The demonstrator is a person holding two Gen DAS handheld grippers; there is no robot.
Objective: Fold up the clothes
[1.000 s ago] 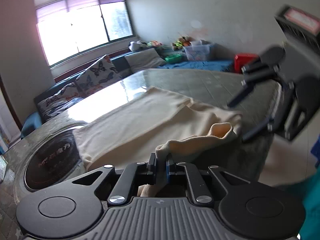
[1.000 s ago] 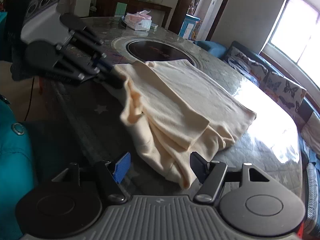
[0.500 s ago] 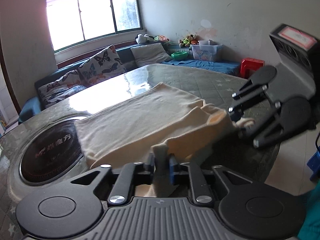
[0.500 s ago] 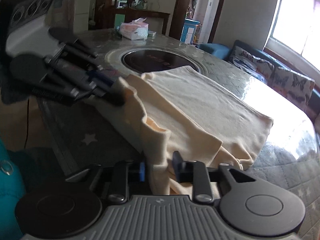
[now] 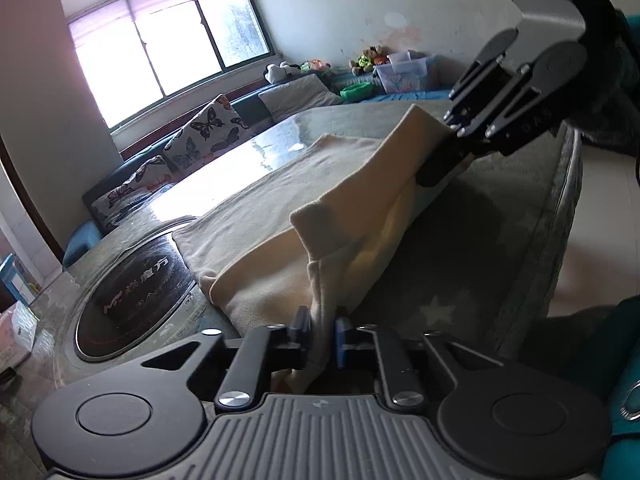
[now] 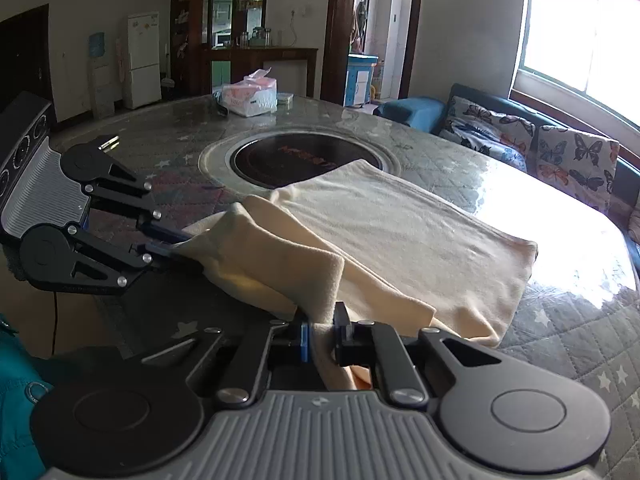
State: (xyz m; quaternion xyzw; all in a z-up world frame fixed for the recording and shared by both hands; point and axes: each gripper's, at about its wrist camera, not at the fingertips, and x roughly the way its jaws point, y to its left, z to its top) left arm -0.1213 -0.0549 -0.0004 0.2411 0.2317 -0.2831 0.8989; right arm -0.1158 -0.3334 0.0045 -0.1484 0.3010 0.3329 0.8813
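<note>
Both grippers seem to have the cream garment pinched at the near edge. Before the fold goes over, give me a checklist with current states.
1. Left gripper shut on the cream garment: ok, cloth sits between its fingers.
2. Right gripper shut on the garment: ok, cloth is pinched there too.
3. Near edge lifted off the table: ok, it hangs raised between the grippers.
4. Far part of the garment lying flat: ok, it looks smooth on the table.
5. Landing area free of clutter: ok, the tissue pack sits well beyond the round cooktop.
6. Number of layers caught in each grip: cannot tell.
</note>
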